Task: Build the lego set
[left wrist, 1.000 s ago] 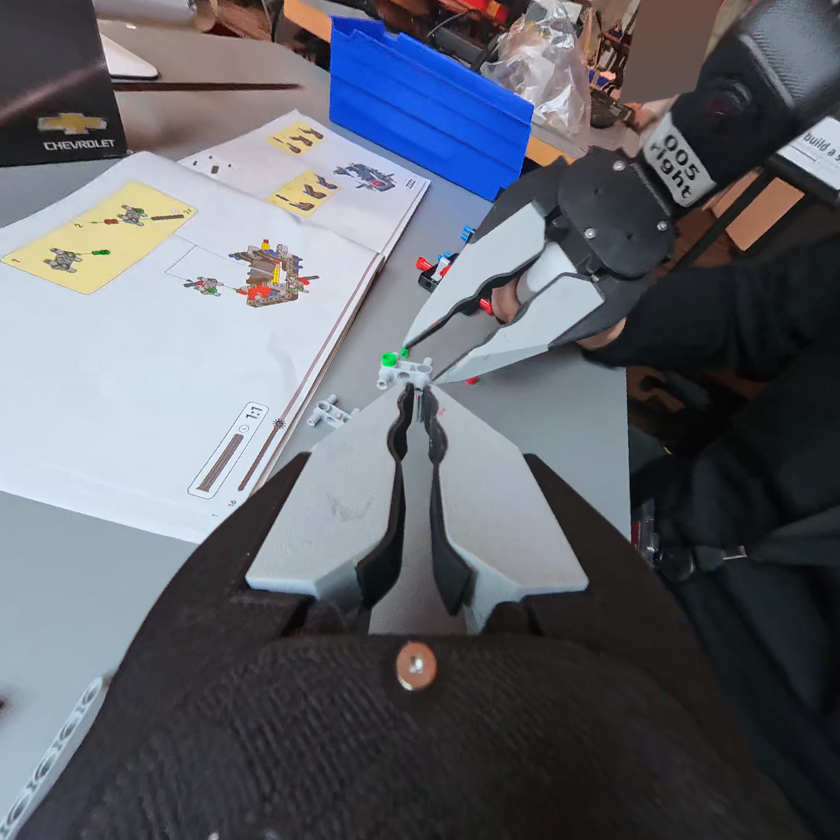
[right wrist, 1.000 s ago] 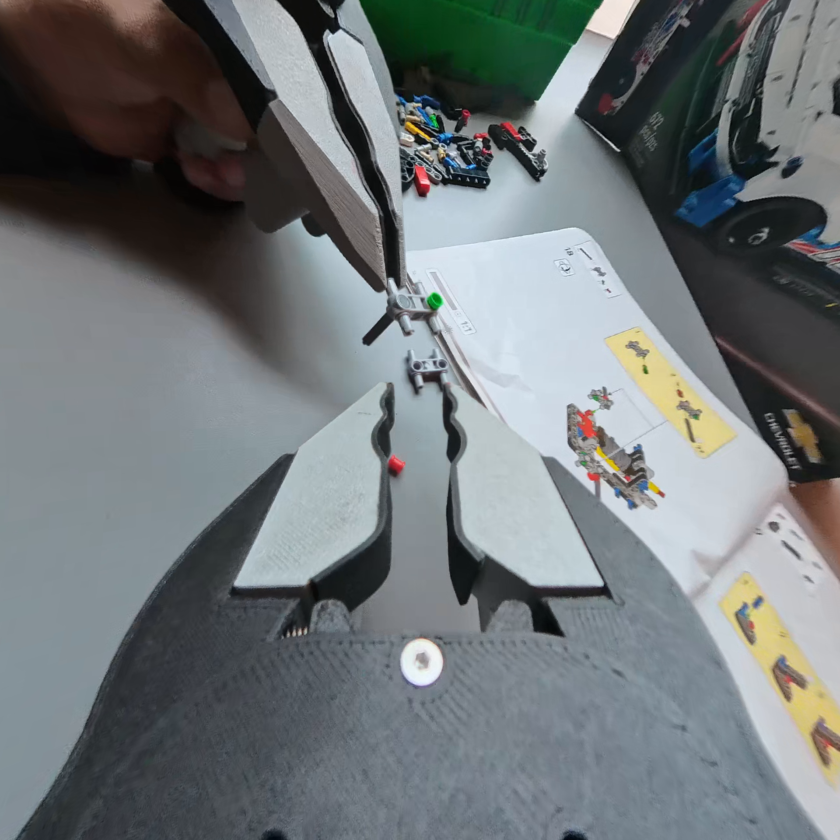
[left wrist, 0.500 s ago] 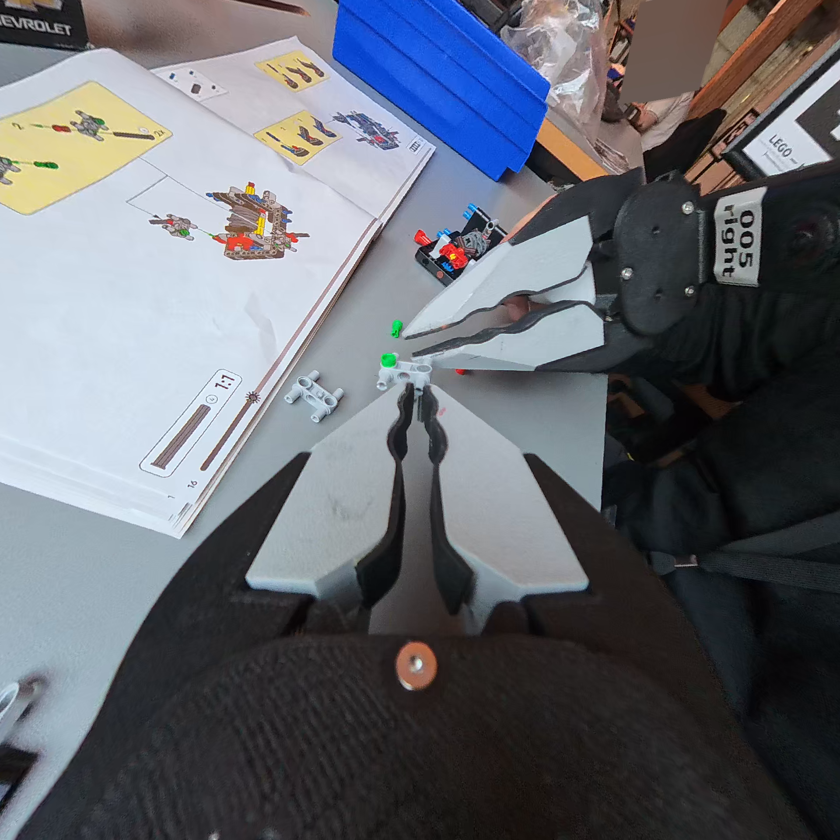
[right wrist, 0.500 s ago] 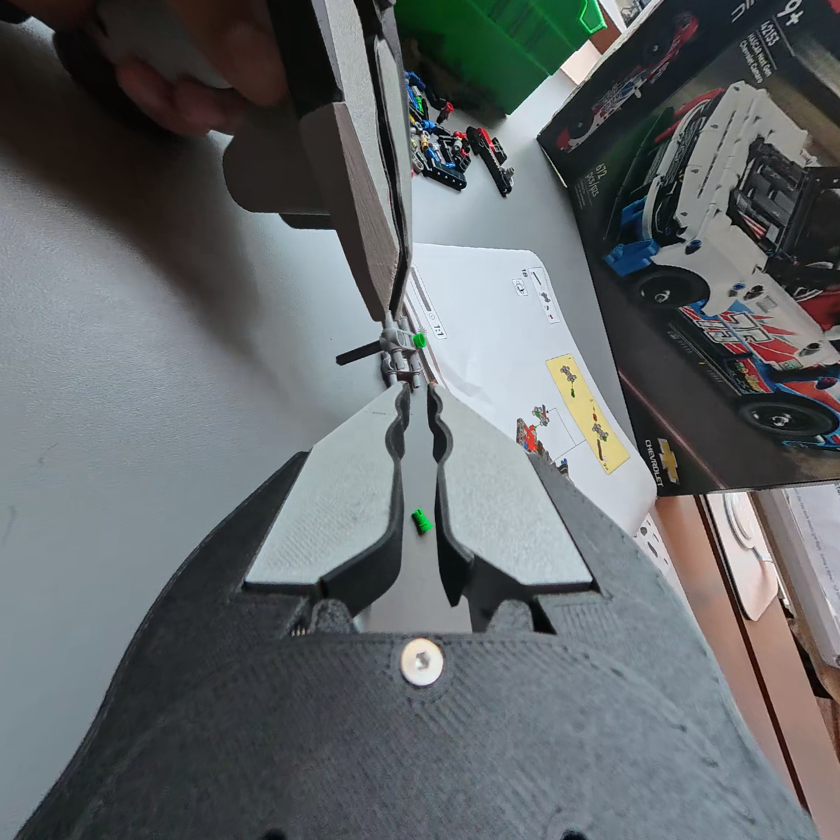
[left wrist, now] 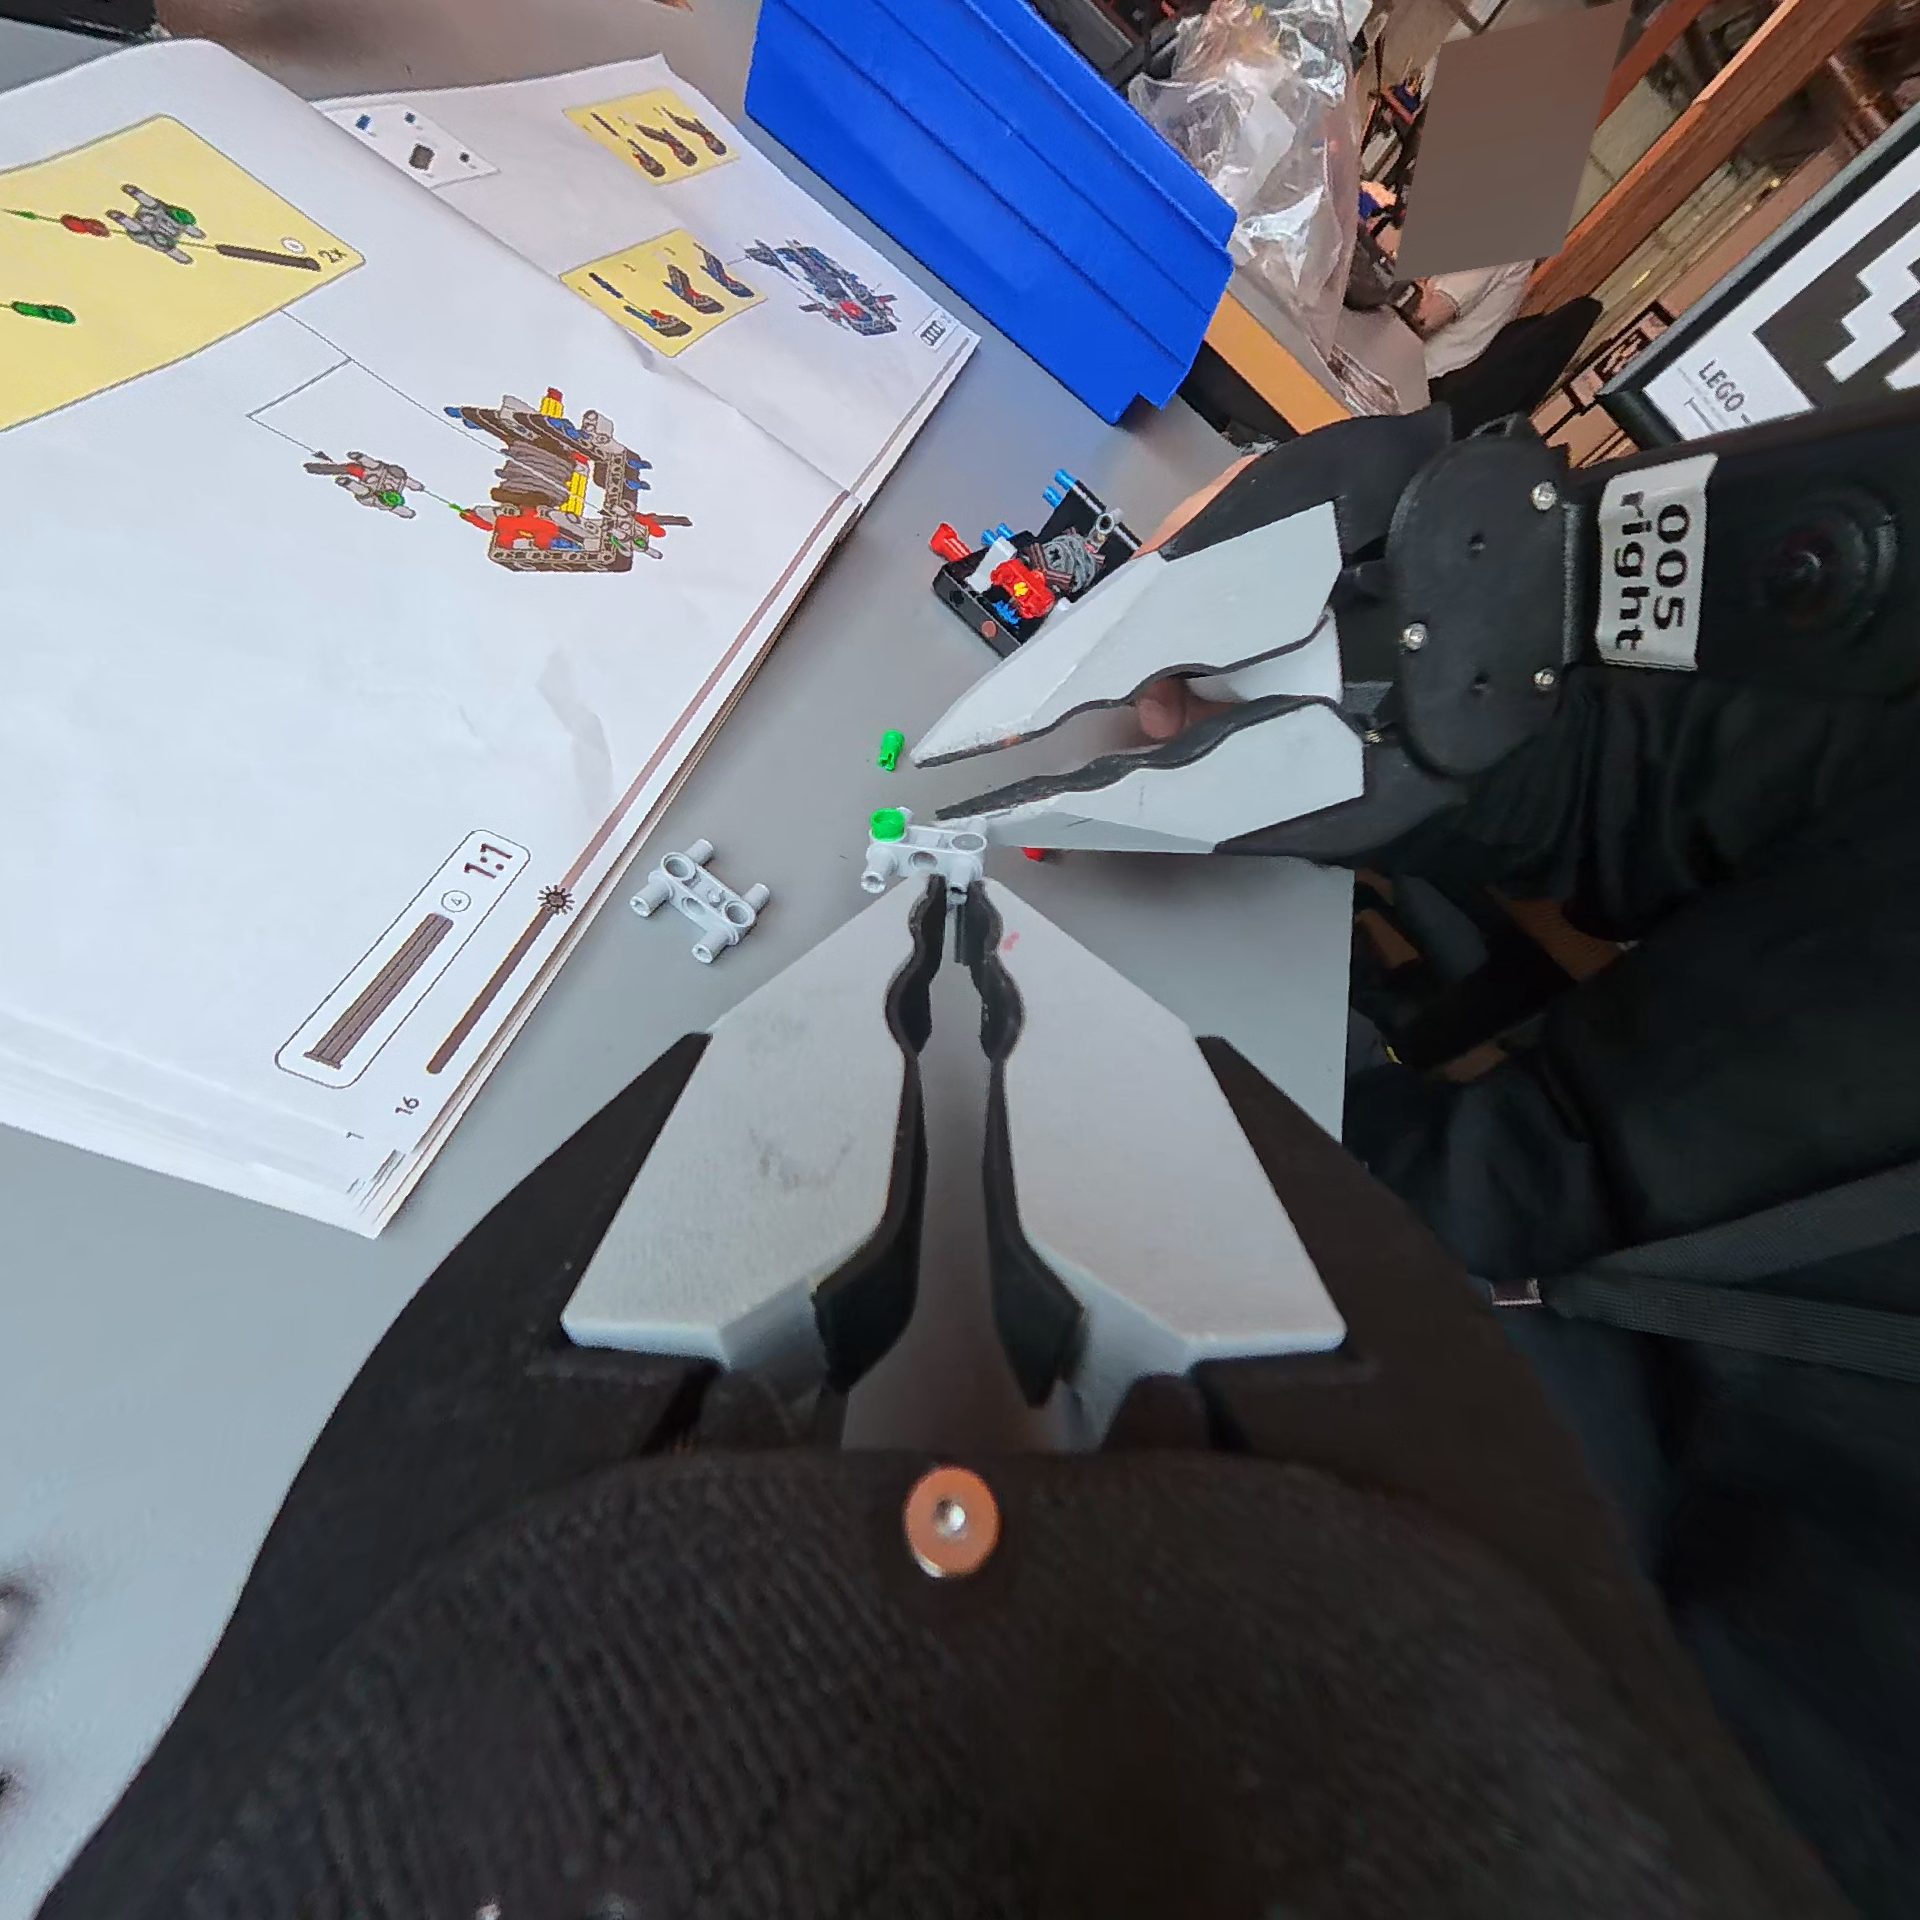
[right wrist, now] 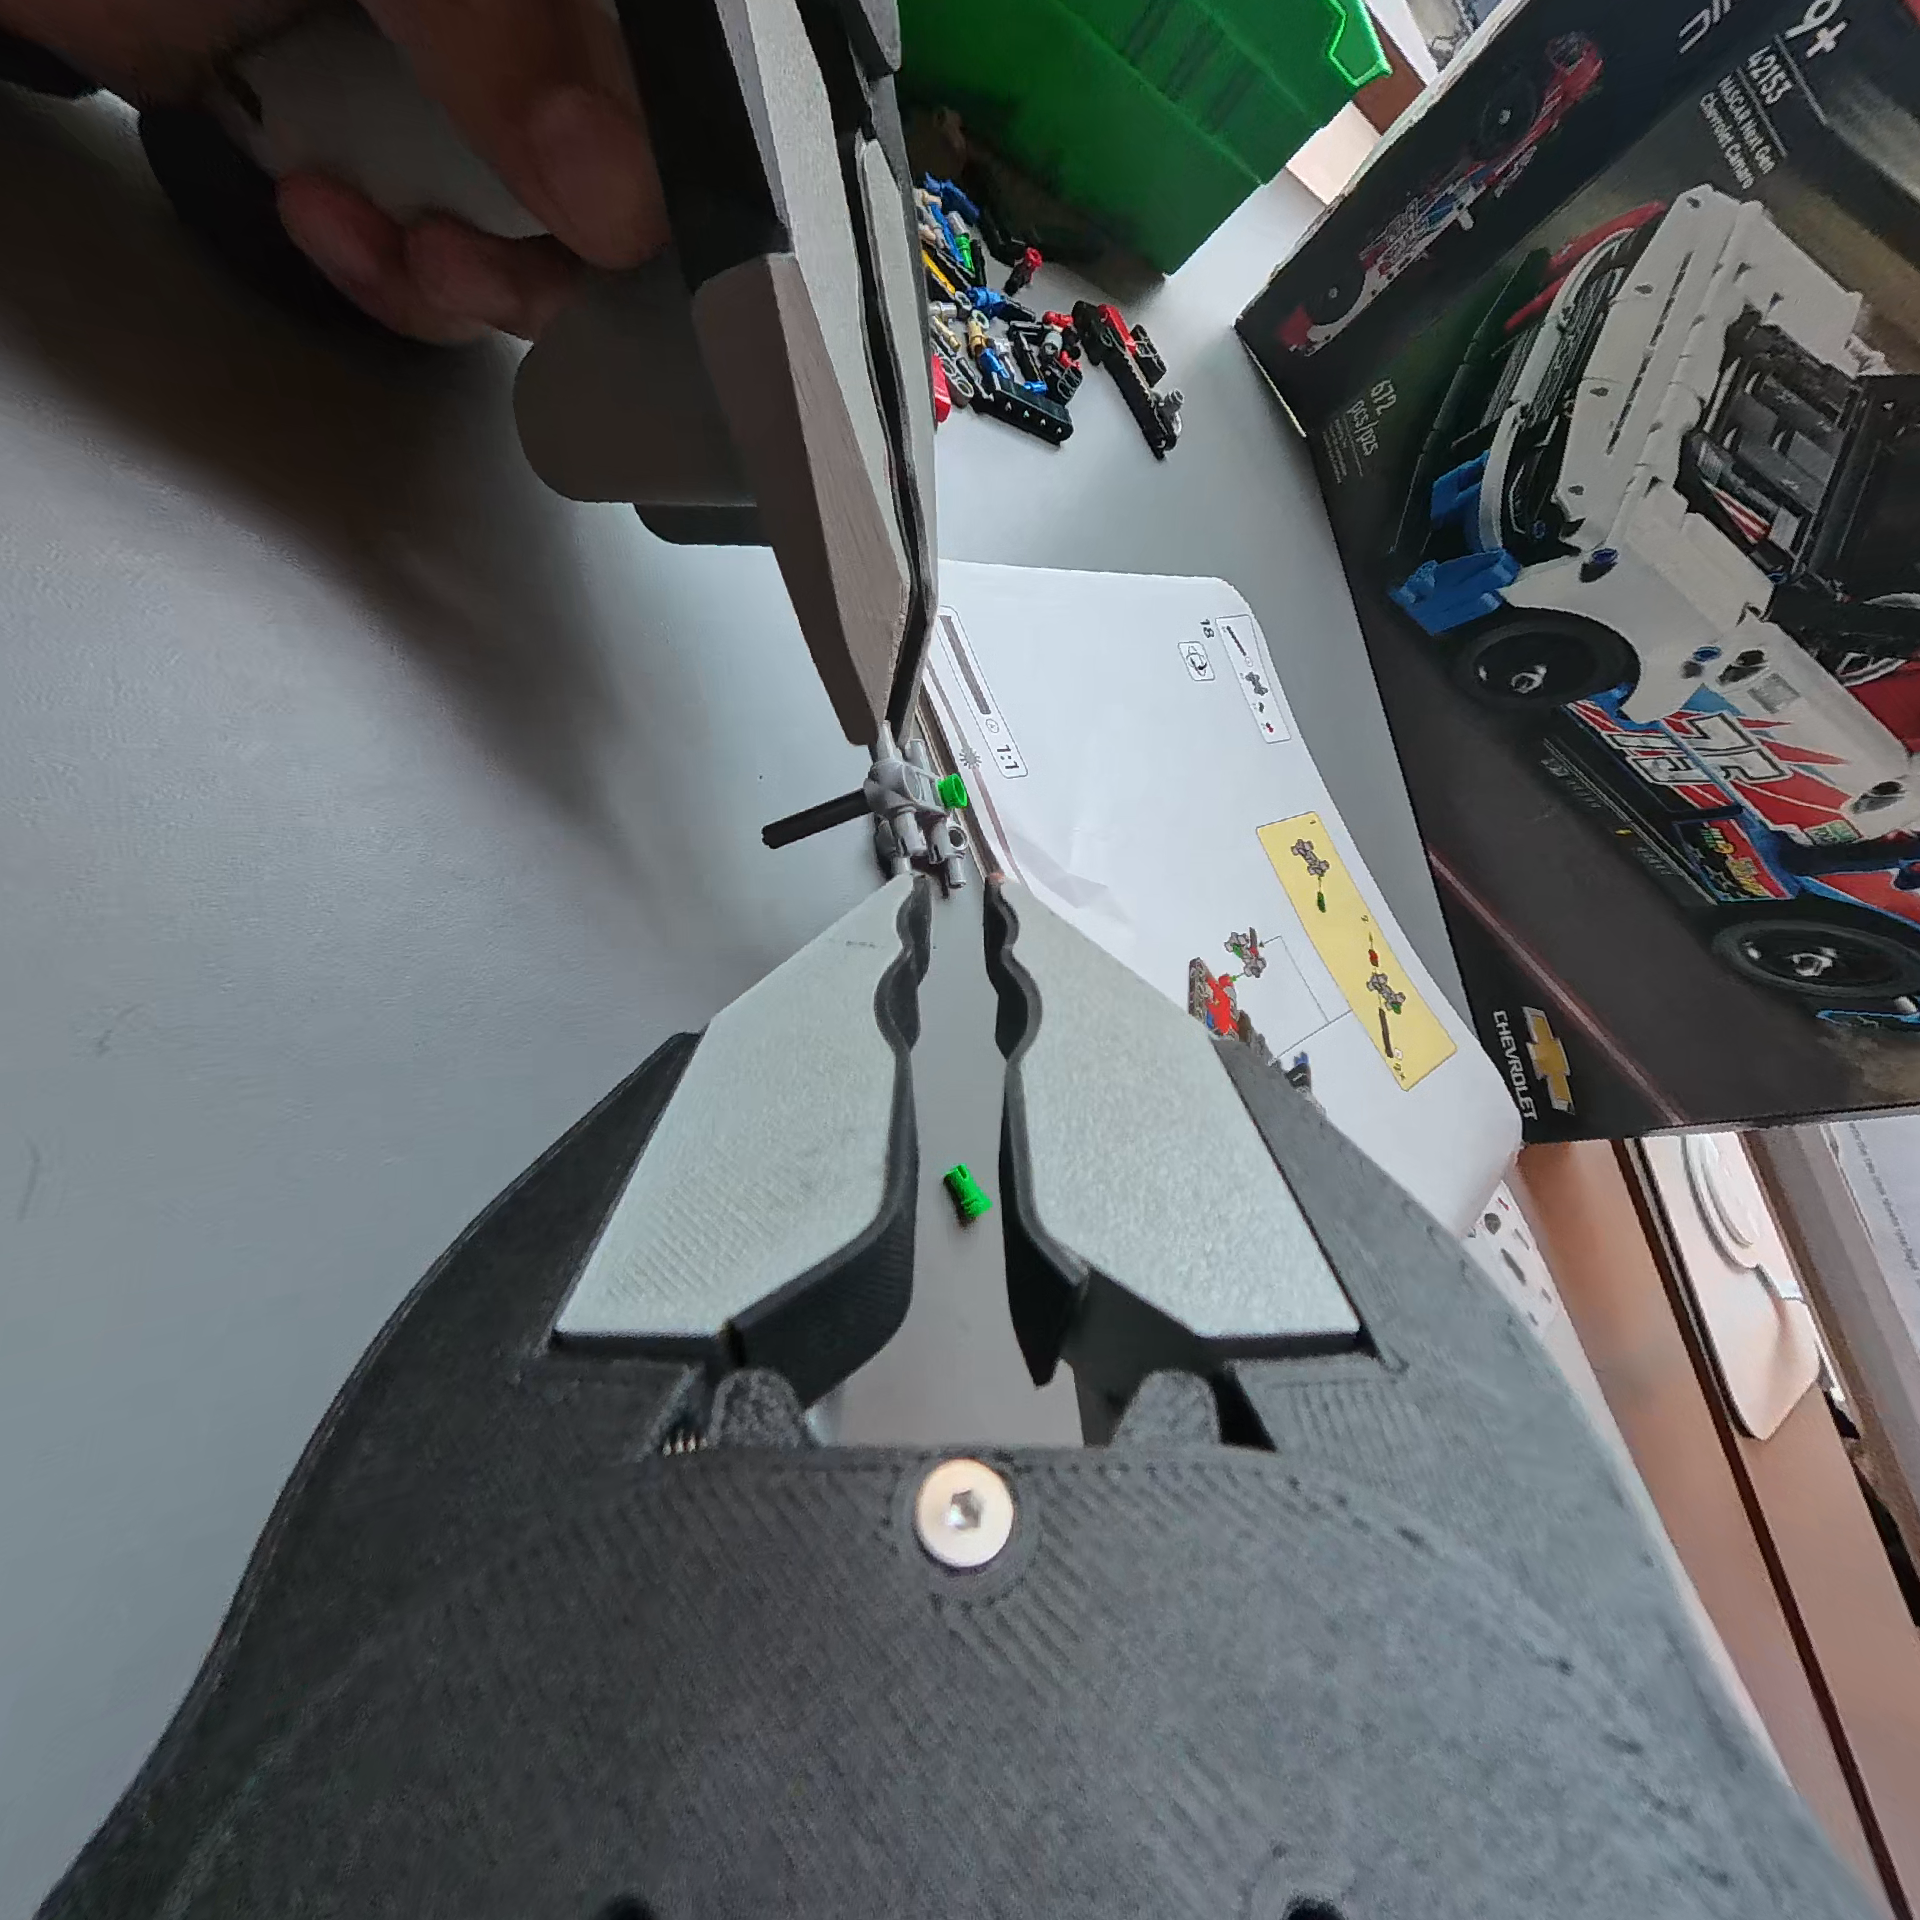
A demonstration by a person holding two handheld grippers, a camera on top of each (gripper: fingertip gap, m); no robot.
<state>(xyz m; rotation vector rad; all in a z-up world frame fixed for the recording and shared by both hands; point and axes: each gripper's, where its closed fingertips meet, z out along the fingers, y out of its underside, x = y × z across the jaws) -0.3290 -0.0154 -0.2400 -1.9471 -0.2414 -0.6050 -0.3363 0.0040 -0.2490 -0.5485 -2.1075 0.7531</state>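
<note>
My left gripper [left wrist: 954,894] is shut on a small grey connector assembly [left wrist: 920,847] with a green pin [left wrist: 885,826] in it, held just above the grey table. In the right wrist view the assembly [right wrist: 902,805] hangs under the left gripper [right wrist: 888,727] with a black axle [right wrist: 816,821] sticking out sideways. My right gripper [left wrist: 928,787] comes in from the right, jaws a little apart and empty, lower tip at the connector's end; its tips [right wrist: 951,904] are just short of the assembly. A loose green pin [left wrist: 890,748] lies on the table, as does a second grey connector [left wrist: 701,899].
The open instruction booklet [left wrist: 312,675] lies to the left. A small black and red sub-build [left wrist: 1029,582] sits behind the right gripper, a blue bin [left wrist: 987,187] beyond. In the right wrist view: a pile of parts [right wrist: 1029,343], a green bin [right wrist: 1122,104], the set's box [right wrist: 1662,520]. My two grippers' fingertips are within a few centimetres of each other.
My right gripper has narrowed its jaws and swung level, its tips now at the connector's end. My left gripper has kept its hold on the assembly.
</note>
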